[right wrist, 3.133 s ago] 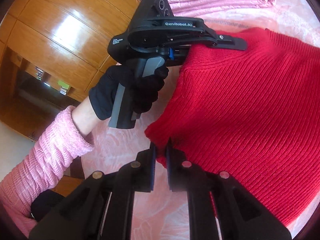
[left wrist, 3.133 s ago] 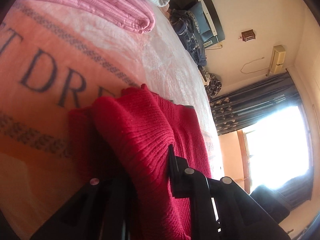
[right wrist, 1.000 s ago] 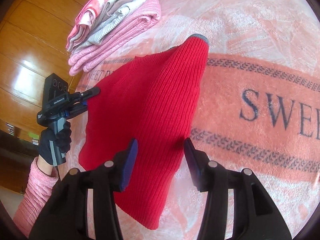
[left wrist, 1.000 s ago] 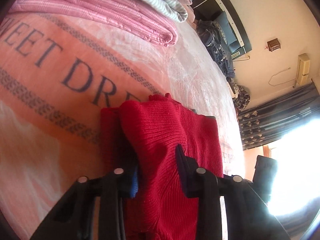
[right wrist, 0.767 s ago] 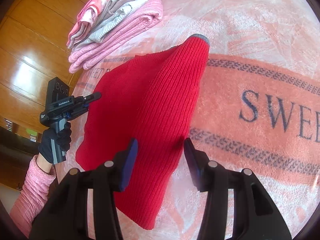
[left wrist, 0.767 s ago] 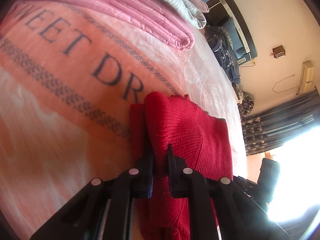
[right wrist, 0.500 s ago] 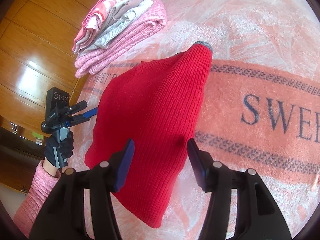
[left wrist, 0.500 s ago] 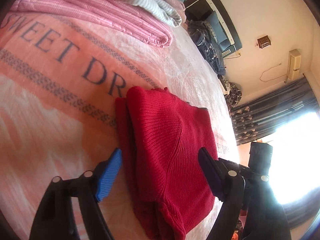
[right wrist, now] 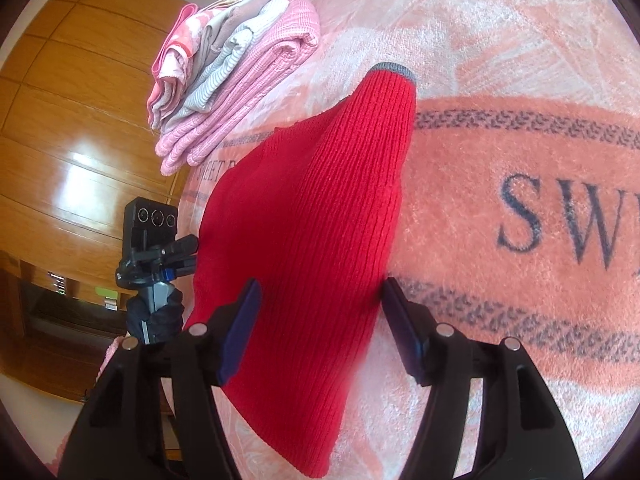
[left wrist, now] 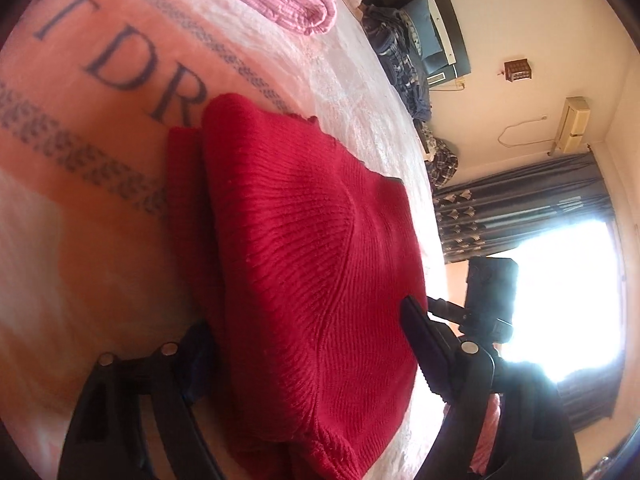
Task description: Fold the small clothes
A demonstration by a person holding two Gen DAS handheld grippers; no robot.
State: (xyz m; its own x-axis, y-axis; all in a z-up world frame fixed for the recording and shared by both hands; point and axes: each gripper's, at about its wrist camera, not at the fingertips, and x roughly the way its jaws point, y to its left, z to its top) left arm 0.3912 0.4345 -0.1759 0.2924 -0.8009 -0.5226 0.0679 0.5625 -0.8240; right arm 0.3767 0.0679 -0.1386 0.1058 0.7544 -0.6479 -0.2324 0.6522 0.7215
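- Over on the left, the wooden wardrobe [right wrist: 72, 128] shines behind our left gripper [right wrist: 188, 254], held in a black-gloved hand [right wrist: 156, 316] at the edge of the bed.
- From the right wrist view that left gripper sits just beside the sweater's near-left edge; from its own camera we see its fingers [left wrist: 420, 332] spread wide, straddling the knit, nothing pinched between them.
- Up top left of centre, a stack of folded clothes [right wrist: 232, 80], pink, striped and grey, rests on the blanket, apart from the sweater.
- Centre stage: the red knitted sweater [right wrist: 312, 232] lies folded on the pink blanket [right wrist: 520, 60], one sleeve with a grey cuff [right wrist: 394, 69] pointing away from us.
- In the left wrist view we see the red sweater's [left wrist: 304, 264] layers doubled, covering part of the dark lettering [left wrist: 132, 64].
- Our right gripper [right wrist: 320, 320] hangs over the sweater's near end, jaws wide apart, the blue pads [right wrist: 240, 328] either side of the knit and gripping nothing.
- On the right, big letters "SW" [right wrist: 560, 220] and a patterned band run across the blanket.
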